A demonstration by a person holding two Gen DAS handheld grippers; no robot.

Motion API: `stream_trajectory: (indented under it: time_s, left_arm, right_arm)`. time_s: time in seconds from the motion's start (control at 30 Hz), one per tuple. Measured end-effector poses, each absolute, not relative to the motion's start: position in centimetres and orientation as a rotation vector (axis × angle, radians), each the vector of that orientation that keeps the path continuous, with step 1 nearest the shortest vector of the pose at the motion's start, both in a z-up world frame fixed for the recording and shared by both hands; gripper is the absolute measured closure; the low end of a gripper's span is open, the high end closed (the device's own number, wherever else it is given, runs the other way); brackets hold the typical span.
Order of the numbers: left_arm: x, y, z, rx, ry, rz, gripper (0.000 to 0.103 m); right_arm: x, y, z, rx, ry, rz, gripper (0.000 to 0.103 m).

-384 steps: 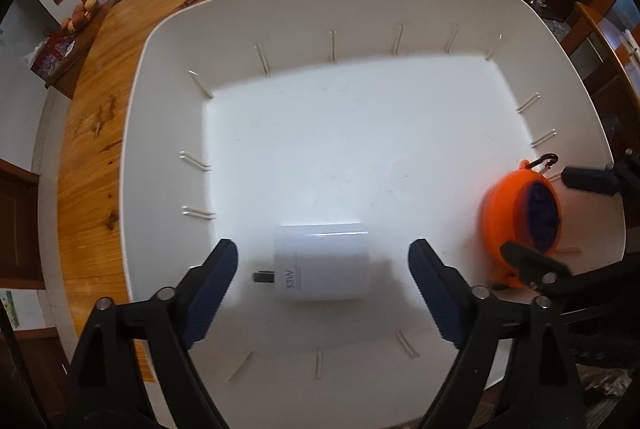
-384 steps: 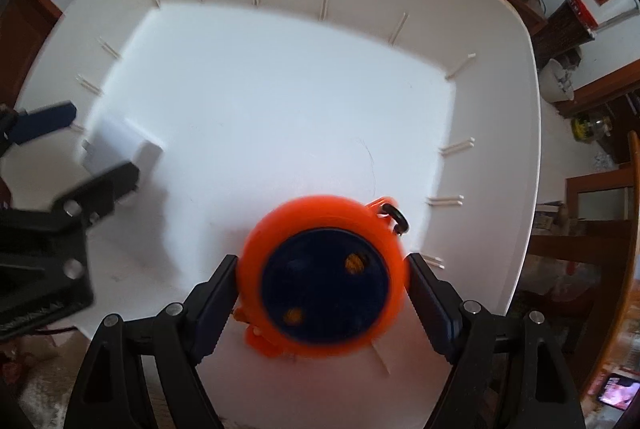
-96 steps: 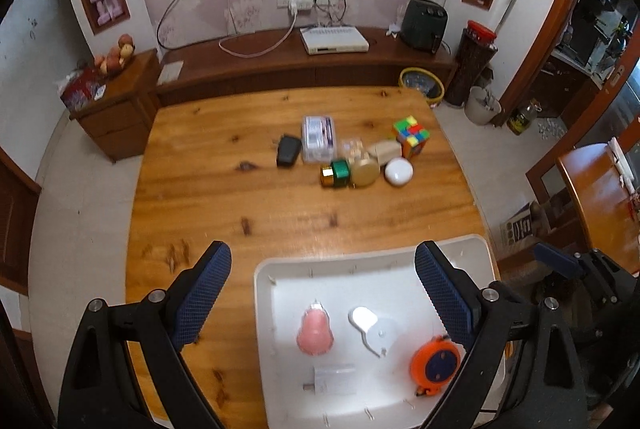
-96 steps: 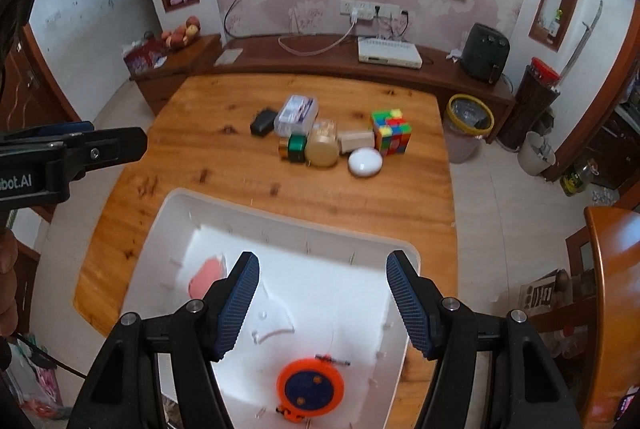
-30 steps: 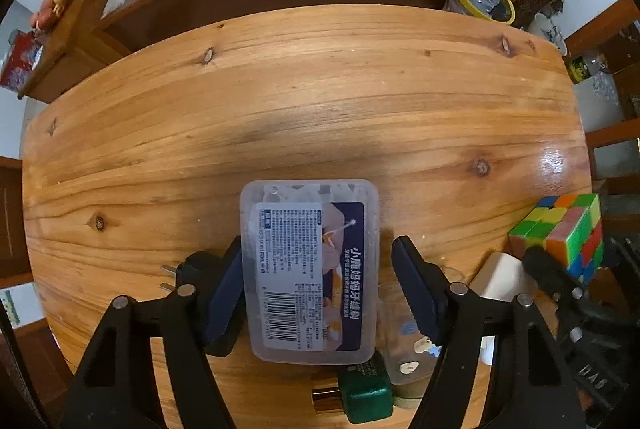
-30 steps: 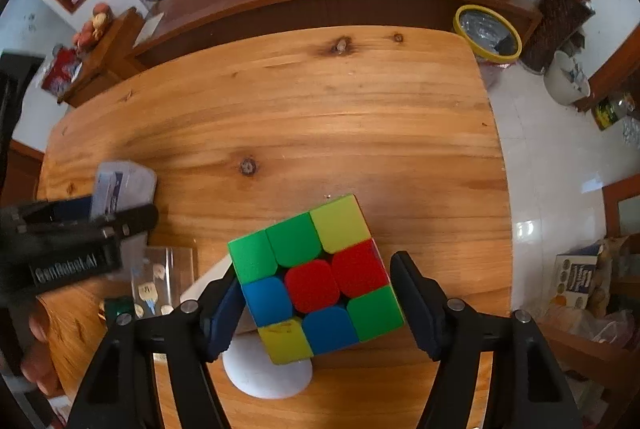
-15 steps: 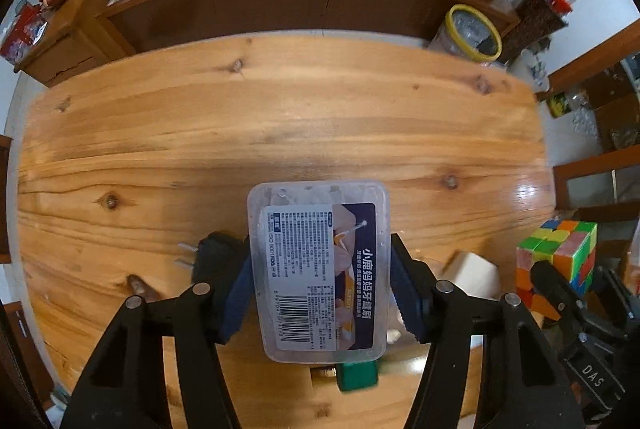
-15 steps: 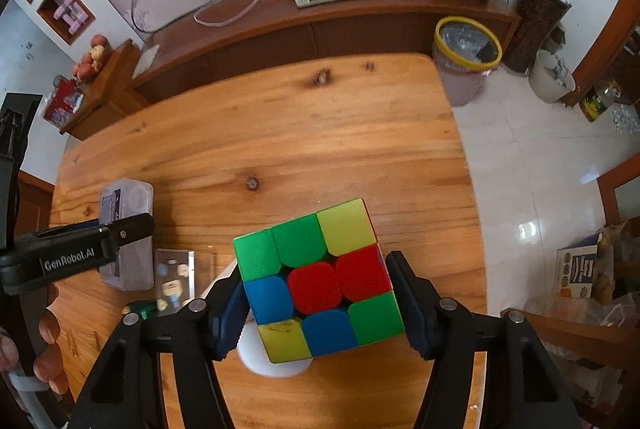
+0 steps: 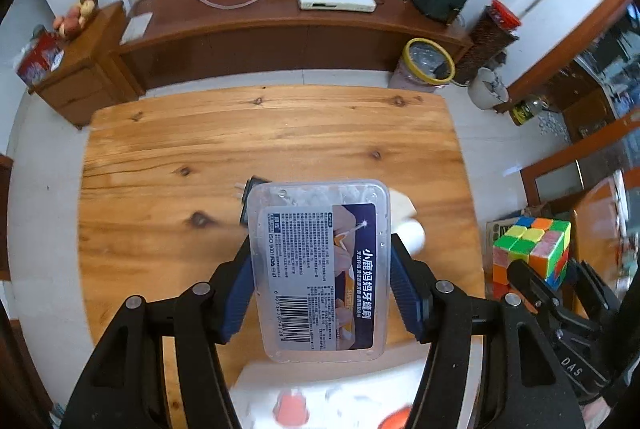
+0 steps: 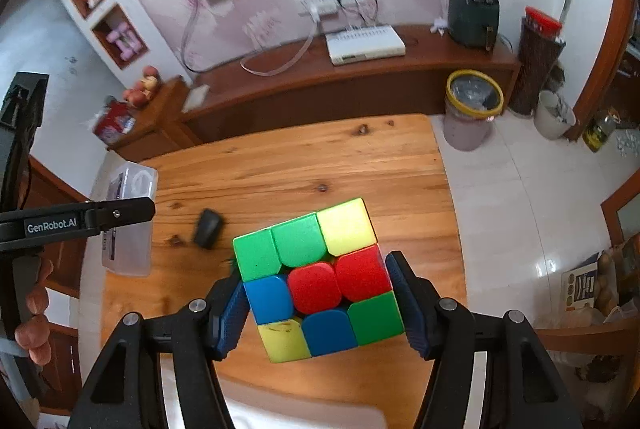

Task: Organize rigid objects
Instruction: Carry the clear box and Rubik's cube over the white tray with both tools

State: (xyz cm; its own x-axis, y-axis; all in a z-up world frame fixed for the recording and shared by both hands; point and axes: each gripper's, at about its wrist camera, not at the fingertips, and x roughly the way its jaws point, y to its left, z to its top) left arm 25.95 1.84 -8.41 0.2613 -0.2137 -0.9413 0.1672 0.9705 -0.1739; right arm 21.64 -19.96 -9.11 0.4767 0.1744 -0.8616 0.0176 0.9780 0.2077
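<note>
Both grippers have risen off the wooden table (image 9: 168, 149) since a second ago, each carrying its load. Seen from the left wrist, the left gripper (image 9: 322, 293) is clamped on a clear plastic box (image 9: 318, 269), held above the table with the white tray (image 9: 256, 389) below. Seen from the right wrist, the right gripper (image 10: 320, 305) is clamped on a colourful puzzle cube (image 10: 316, 281), lifted over the table; a black charger (image 10: 208, 228) lies on the wood.

A second ago the clear plastic floss-pick box (image 9: 318, 269) and the multicoloured puzzle cube (image 10: 318, 279) sat on the wooden table (image 9: 160, 229). Now each hangs above it, clamped in the left claw (image 9: 320, 293) and right claw (image 10: 318, 305).
</note>
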Motion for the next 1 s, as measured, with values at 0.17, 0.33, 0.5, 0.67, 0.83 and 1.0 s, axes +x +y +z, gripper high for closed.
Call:
stream_trajectory:
  time_s: [0.17, 0.33, 0.5, 0.67, 0.83, 1.0]
  left_arm:
    - [21.0, 2.2, -5.0, -0.027, 1.225, -0.3, 0.038]
    - [16.0, 2.4, -2.8, -0.031, 1.182, -0.331, 0.038]
    - [11.8, 2.1, -1.5, -0.024, 1.122, -0.347, 0.038]
    - [8.0, 1.5, -2.2, 0.028, 1.067, -0.333, 0.038]
    - [5.6, 1.4, -5.8, 0.084, 1.104, -0.304, 0.038]
    - [4.0, 1.7, -10.6, 0.156, 1.166, -0.275, 0.038]
  right_arm:
    - [16.1, -19.0, -5.8, 0.219, 1.018, 0.144, 0.038]
    - [10.7, -17.6, -3.0, 0.197, 0.969, 0.185, 0.038]
    - [6.3, -17.0, -1.1, 0.179, 0.919, 0.198, 0.038]
    - [3.0, -16.5, -0.4, 0.167, 0.888, 0.196, 0.038]
    - [0.8, -15.8, -2.0, 0.137, 0.906, 0.181, 0.038]
    - [-0.4, -14.5, -5.7, 0.11, 0.998, 0.181, 0.038]
